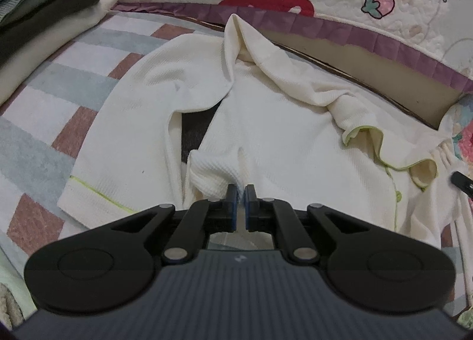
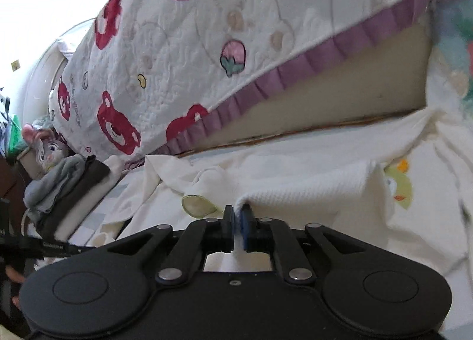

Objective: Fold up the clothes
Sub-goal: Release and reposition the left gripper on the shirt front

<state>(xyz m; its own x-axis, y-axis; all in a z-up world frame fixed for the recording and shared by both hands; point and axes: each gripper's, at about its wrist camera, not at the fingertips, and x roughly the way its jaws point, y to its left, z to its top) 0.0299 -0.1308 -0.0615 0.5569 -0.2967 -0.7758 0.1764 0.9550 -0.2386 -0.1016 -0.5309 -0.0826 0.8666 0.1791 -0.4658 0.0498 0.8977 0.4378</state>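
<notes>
A cream waffle-knit garment point(image 1: 266, 121) with thin lime-green piping lies spread on a striped mat point(image 1: 59, 97) of grey, white and brick-red bands, right beside the side of a bed. No box, basket or other container shows in either view; the nearest thing to one is a stack of folded clothes point(image 1: 38, 6) at the far left of the mat, grey-green on top, dark charcoal below, white at the bottom.

The left hand-held gripper point(image 1: 241, 192) has its jaws pressed together on a raised fold of the cream fabric near the garment's middle. The right hand-held gripper point(image 2: 236, 213) likewise pinches a bunched edge of the same garment, the cloth pulled up into a ridge running away to the right.

A bed quilt point(image 2: 183, 44), white with red bear faces, strawberries and a purple ruffled edge, hangs above a tan bed base point(image 2: 340, 88). A grey plush rabbit point(image 2: 48, 150) sits behind the clothes stack in the right wrist view.

A dark gap shows where the garment's front parts, but what lies under it is unclear. A small embroidered patch point(image 2: 399, 186) in green and orange is too blurred to read. The right wrist view's right edge is smeared, and the bottom left corner is cut off, showing only part of a dark object and a fingertip.
</notes>
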